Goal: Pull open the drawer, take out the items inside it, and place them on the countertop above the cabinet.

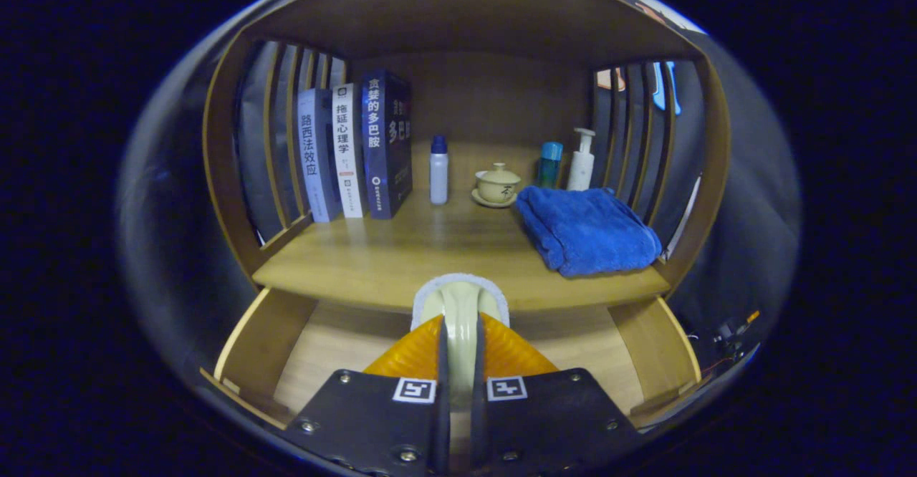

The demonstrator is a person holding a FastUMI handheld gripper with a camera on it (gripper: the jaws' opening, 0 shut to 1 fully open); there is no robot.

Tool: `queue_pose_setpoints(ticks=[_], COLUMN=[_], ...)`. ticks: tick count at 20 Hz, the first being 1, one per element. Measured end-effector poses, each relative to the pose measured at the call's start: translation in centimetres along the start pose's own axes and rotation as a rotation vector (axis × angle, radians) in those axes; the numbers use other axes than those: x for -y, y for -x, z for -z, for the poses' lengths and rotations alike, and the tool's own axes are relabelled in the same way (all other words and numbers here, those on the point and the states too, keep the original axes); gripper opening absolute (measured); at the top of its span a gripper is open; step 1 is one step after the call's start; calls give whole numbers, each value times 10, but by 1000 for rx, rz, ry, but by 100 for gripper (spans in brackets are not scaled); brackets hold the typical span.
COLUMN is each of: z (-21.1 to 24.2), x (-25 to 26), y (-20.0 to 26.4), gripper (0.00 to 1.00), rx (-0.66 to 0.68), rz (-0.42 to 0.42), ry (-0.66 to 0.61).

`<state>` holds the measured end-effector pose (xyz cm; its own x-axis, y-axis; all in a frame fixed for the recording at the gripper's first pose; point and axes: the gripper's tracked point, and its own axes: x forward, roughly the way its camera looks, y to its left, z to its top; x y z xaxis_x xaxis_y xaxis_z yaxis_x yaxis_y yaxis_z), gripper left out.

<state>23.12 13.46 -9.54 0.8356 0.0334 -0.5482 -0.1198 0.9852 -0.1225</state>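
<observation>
Gripping a pale cream brush-like item with a white fuzzy edge (461,304), your hand-held gripper (459,352) has both fingers (412,352) pressed against its sides and holds it over the open light-wood drawer (265,337), right at the front lip of the wooden tabletop (401,255) above. What the item is exactly cannot be told; it looks like a small brush or duster. By the look of it, you are mid-transfer: the drawer is already out and the item lifted. The next move calls for carrying it forward over the bare stretch of tabletop just ahead of the fingers, setting it down, then letting go. Beyond that stretch stand three upright books (354,151) at the left, a small white bottle with a blue cap (438,170), a lidded cream teacup on its saucer (497,184), a teal bottle (550,164), a white pump bottle (582,160) and a folded blue towel (584,230) at the right. Whatever of the drawer floor shows around the fingers looks bare; the part beneath them is hidden.
</observation>
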Motion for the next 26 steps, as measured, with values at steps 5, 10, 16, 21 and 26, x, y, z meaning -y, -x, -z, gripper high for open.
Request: queue_pose_setpoints(ticks=[5,10,16,21,26], z=[-28,-52,-62,-63,-75], x=[3,7,14,12,10], y=[-28,-57,-81,-73,-33], gripper=[12,12,16,53,84], rx=[4,43,66,100,206], rz=[-14,-27,-18,-23,-20], ry=[-53,-82,-94,-42,-17])
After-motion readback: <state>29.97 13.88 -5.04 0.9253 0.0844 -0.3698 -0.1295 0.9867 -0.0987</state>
